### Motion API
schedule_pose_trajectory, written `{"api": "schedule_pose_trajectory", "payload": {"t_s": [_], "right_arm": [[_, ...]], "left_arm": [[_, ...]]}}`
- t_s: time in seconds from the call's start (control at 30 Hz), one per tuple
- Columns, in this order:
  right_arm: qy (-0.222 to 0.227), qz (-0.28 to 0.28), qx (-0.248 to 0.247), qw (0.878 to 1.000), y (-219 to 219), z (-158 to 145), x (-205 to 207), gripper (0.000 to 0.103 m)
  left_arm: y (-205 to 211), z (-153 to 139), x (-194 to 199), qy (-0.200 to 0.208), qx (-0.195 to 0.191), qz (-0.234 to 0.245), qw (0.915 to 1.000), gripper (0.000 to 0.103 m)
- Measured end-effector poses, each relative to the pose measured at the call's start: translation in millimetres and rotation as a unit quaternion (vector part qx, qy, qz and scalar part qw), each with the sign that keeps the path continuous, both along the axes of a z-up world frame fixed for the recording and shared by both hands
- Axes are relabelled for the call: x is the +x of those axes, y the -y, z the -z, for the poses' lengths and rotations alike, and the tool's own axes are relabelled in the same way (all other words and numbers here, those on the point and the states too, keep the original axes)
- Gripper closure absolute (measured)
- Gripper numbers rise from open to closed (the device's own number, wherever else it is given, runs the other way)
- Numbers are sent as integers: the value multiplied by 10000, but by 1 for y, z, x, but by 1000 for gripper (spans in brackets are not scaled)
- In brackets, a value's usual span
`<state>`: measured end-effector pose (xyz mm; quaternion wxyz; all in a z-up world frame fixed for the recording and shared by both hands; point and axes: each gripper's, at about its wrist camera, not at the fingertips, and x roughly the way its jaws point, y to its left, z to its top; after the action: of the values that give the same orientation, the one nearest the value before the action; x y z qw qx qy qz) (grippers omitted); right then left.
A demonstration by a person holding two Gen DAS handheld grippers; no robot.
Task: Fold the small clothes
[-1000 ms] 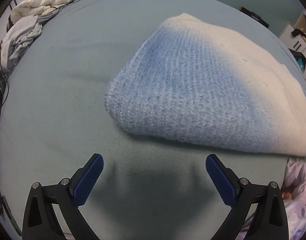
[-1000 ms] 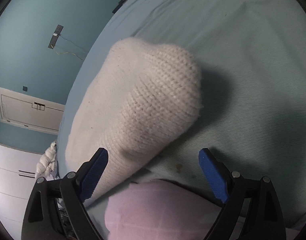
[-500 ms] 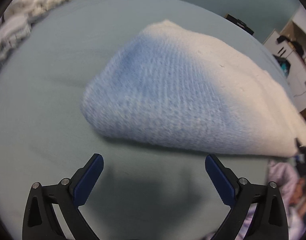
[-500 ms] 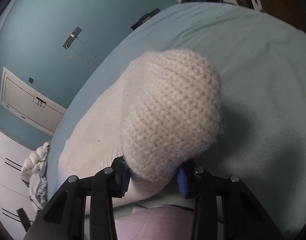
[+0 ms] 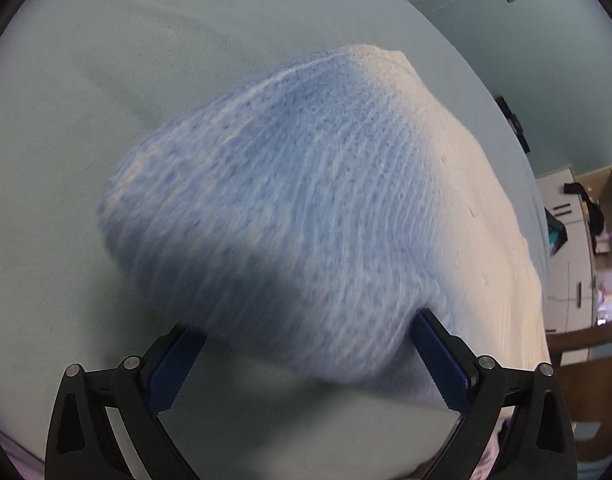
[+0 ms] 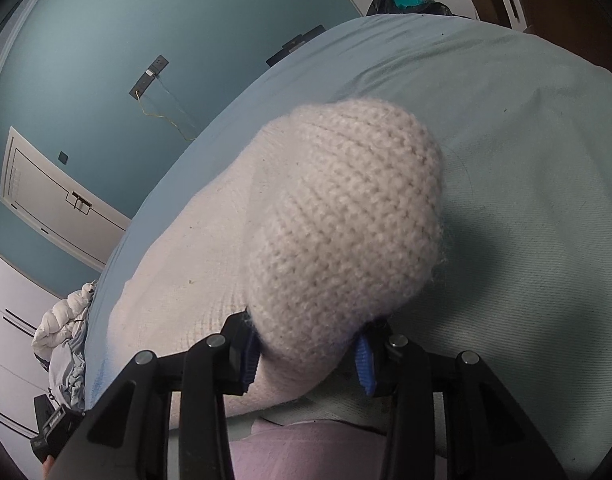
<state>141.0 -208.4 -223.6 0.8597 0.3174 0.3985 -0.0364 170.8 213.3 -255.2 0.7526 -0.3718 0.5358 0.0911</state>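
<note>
A folded knit garment, blue at one end (image 5: pixel 289 208) and cream-white at the other (image 6: pixel 338 216), lies on a pale blue bedsheet (image 5: pixel 105 80). My left gripper (image 5: pixel 306 364) is open with its blue pads on either side of the garment's blue corner, which sits between the fingers. My right gripper (image 6: pixel 306 354) is shut on the garment's cream corner, which bulges up in front of the pads.
A pink cloth (image 6: pixel 306 448) lies just under the right gripper. A heap of white and grey clothes (image 6: pixel 65 340) sits at the bed's far edge by white drawers. Shelving and a wooden chair (image 5: pixel 578 352) stand beside the bed.
My right gripper closed on the cream corner and has lifted it slightly. My left gripper moved forward, so the blue corner now sits between its open fingers.
</note>
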Motion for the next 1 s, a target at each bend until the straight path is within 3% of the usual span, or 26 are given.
{"api": "schedule_pose_trajectory", "payload": {"t_s": [0.13, 0.23, 0.3, 0.37, 0.47, 0.53, 0.6, 0.7, 0.87, 1.0], "right_arm": [[-10, 10, 21, 10000, 0, 0, 1, 70], [-13, 17, 54, 10000, 1, 0, 1, 69], [-10, 20, 67, 10000, 2, 0, 0, 69], [-9, 21, 74, 10000, 3, 1, 1, 69], [-11, 17, 91, 10000, 4, 1, 1, 69], [-11, 16, 97, 10000, 4, 1, 1, 69], [-11, 14, 105, 9999, 5, 2, 1, 69], [4, -2, 165, 9999, 8, 3, 1, 69], [-94, -20, 208, 9997, 10, -5, 2, 70], [-105, -250, 51, 9996, 7, -41, 7, 72]], "left_arm": [[-6, 16, 17, -7, -222, -201, 9996, 0], [-16, 1, 0, 239, -433, -550, 9973, 2], [-19, 5, 4, 145, -479, -579, 9971, 0], [-18, 20, 19, -208, -415, -454, 9979, 0], [-13, 21, 29, -225, -129, -465, 9986, 0], [-6, 19, 33, -248, 100, -382, 9989, 8], [-2, 14, 33, -114, 144, -299, 9994, 33], [-6, 7, 28, 31, -2, -410, 9992, 61], [-13, -16, 27, 308, -395, -432, 9978, 70], [-3, -56, 28, 638, -280, -48, 9976, 72]]}}
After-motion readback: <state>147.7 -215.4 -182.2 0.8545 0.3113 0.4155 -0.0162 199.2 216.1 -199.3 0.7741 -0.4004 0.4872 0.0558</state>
